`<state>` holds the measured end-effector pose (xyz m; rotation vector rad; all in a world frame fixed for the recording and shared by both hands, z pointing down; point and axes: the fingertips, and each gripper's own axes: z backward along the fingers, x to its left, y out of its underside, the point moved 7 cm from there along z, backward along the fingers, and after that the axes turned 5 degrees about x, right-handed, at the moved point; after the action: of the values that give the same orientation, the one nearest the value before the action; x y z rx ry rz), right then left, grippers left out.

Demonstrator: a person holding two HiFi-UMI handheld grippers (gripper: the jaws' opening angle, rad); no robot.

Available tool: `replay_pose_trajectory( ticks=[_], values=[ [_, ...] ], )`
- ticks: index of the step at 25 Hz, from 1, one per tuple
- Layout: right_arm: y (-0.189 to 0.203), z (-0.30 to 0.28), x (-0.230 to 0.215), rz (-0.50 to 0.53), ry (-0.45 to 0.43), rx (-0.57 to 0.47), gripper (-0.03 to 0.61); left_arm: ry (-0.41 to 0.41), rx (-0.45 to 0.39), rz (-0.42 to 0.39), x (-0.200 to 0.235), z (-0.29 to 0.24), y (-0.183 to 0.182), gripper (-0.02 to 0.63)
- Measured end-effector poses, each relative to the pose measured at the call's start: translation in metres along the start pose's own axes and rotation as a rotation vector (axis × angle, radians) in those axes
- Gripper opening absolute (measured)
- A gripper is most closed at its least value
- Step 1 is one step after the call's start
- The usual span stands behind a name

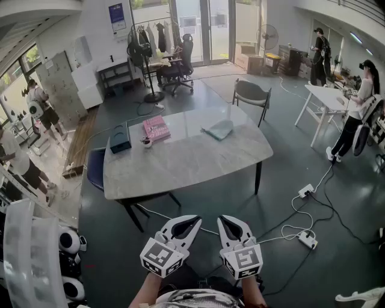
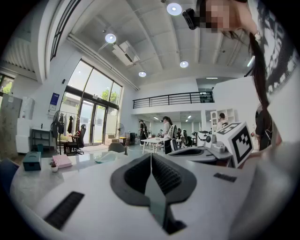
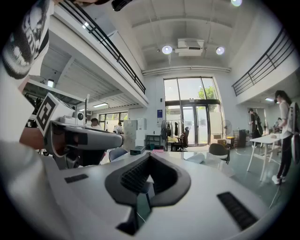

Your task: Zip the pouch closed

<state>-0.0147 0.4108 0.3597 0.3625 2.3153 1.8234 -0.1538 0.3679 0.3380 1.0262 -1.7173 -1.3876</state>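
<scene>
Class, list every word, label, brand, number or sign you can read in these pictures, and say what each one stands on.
No text here can be read for certain.
pink book: white cover print, too small to read.
blue poster: print too blurred to read.

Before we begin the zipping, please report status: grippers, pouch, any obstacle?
Left gripper shut, empty. Right gripper shut, empty. Pouch on the far side of the table, untouched; zip state unreadable. Pink book and teal box lie apart from it.
</scene>
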Motion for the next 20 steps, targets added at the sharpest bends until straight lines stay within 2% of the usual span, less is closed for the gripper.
replay_pose_trajectory(
  ticks=[5, 10, 20],
  values=[
    [0.004, 0.003, -0.003, 0.012, -0.014, -0.002, 0.000, 0.016, 0.013, 0.007, -0.015, -0.005, 0.011, 0.015],
    [0.005, 0.000, 0.003, -0.001, -0.031, -0.001, 0.000, -0.016, 0.024, -0.011, -0.010, 0.003, 0.012, 0.015],
    [0.015, -0.004, 0.006, -0.035, -0.058, 0.036, 0.000, -0.059, 0.072, 0.006, -0.004, 0.011, 0.023, 0.015]
  ],
)
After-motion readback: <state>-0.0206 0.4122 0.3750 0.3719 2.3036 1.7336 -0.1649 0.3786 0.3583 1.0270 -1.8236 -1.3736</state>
